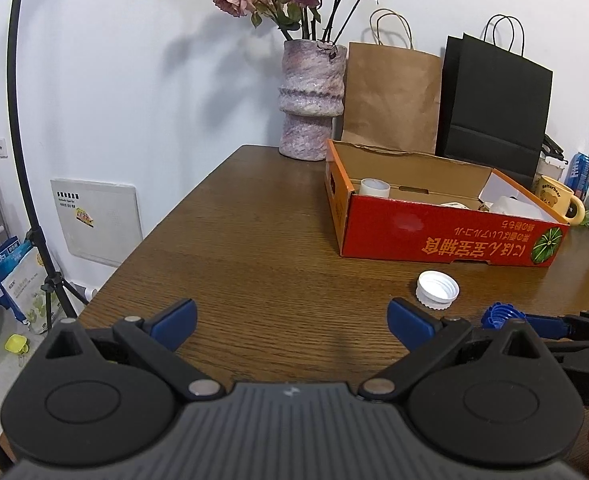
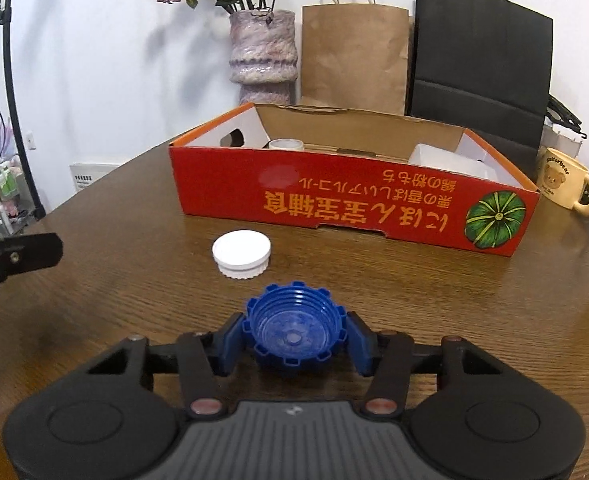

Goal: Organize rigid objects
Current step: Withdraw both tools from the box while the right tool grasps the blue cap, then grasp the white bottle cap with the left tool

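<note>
My right gripper [image 2: 294, 334] is shut on a blue ribbed cap [image 2: 294, 326], open side up, just above the wooden table [image 2: 434, 320]. The cap also shows in the left wrist view [image 1: 498, 314], with the right gripper [image 1: 506, 320] beside it. A white cap [image 2: 241, 254] lies on the table in front of the blue one, before the red cardboard box [image 2: 354, 204]. In the left wrist view the white cap [image 1: 437, 290] lies open side up. My left gripper [image 1: 292, 322] is open and empty over the table, left of the white cap.
The red box [image 1: 434, 236] holds a white tape roll [image 1: 374, 188] and white items [image 2: 446, 160]. Behind it stand a vase of dried roses [image 1: 312, 98], a brown paper bag [image 1: 390, 96] and a black bag [image 1: 498, 108]. A yellow bear mug [image 2: 566, 186] sits at the right.
</note>
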Demonstrator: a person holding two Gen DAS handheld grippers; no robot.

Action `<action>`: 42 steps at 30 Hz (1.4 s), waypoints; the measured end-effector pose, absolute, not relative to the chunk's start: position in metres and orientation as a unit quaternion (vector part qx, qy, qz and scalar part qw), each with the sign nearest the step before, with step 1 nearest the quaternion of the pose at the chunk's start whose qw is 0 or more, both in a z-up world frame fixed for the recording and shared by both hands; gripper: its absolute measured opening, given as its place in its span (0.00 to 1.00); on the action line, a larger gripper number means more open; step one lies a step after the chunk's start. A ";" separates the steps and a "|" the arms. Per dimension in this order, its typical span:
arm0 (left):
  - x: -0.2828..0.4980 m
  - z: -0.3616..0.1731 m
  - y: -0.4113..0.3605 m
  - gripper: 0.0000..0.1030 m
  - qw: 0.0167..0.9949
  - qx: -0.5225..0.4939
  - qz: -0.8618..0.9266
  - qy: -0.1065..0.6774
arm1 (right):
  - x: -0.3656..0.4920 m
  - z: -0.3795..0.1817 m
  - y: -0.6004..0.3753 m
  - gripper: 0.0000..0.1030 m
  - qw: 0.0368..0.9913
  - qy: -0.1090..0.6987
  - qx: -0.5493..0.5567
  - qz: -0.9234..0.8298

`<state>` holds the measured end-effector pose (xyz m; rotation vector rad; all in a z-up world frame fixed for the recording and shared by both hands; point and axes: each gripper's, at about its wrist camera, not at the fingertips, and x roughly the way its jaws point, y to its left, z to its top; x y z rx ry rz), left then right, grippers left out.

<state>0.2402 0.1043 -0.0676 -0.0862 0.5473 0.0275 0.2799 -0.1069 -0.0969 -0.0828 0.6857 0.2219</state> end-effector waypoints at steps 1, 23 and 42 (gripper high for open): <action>0.241 -0.068 0.104 1.00 0.962 -0.042 0.014 0.271 | 0.280 -0.097 -0.107 0.51 0.935 0.335 -0.039 0.109; 0.248 -0.055 0.069 1.00 0.965 -0.021 0.008 0.262 | 0.285 -0.083 -0.145 0.51 0.957 0.271 -0.005 0.101; 0.295 -0.065 0.000 1.00 0.959 0.013 -0.001 0.283 | 0.300 -0.079 -0.203 0.51 0.965 0.244 0.005 0.093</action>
